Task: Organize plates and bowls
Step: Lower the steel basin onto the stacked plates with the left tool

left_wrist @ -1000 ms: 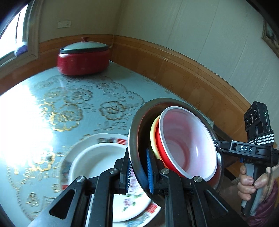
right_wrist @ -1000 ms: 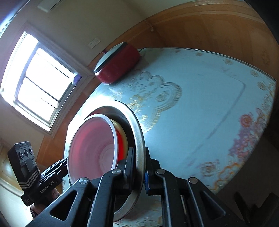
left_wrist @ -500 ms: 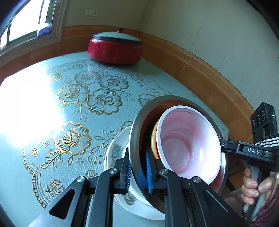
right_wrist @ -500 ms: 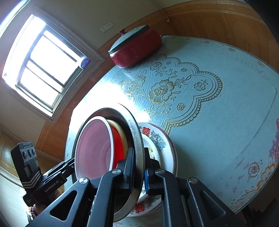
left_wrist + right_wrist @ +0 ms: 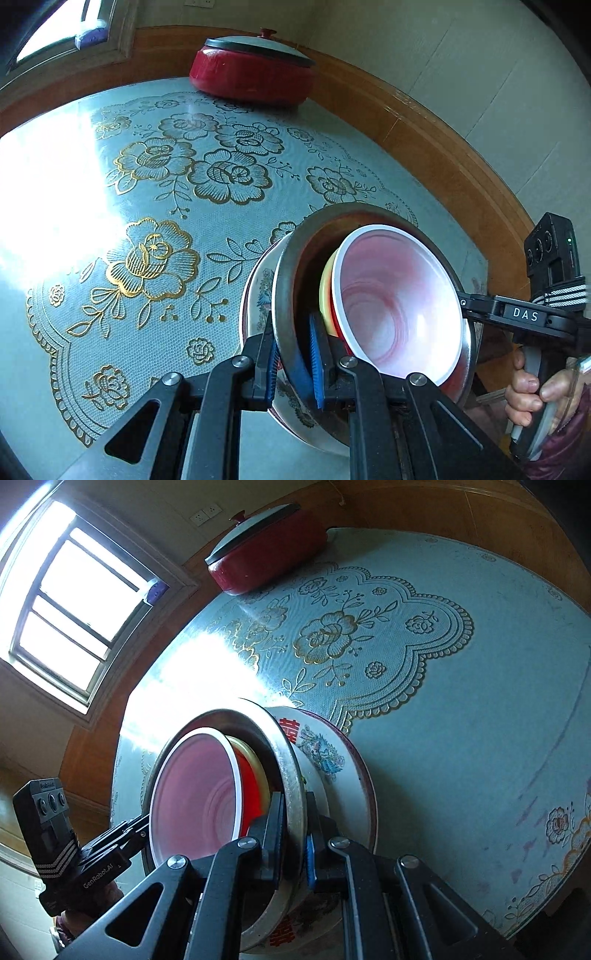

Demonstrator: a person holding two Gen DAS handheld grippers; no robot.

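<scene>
The left gripper (image 5: 293, 363) and the right gripper (image 5: 295, 834) were each clamped on opposite sides of the rim of a steel bowl (image 5: 286, 295), which held a red bowl (image 5: 247, 794) with a pale inside nested in a yellow bowl (image 5: 325, 291). The steel bowl sat tilted in a floral plate (image 5: 332, 760) lying near the worktop's (image 5: 110, 332) front edge. A lidded red pot (image 5: 251, 74) stood at the far edge by the wall, well apart from the stack.
</scene>
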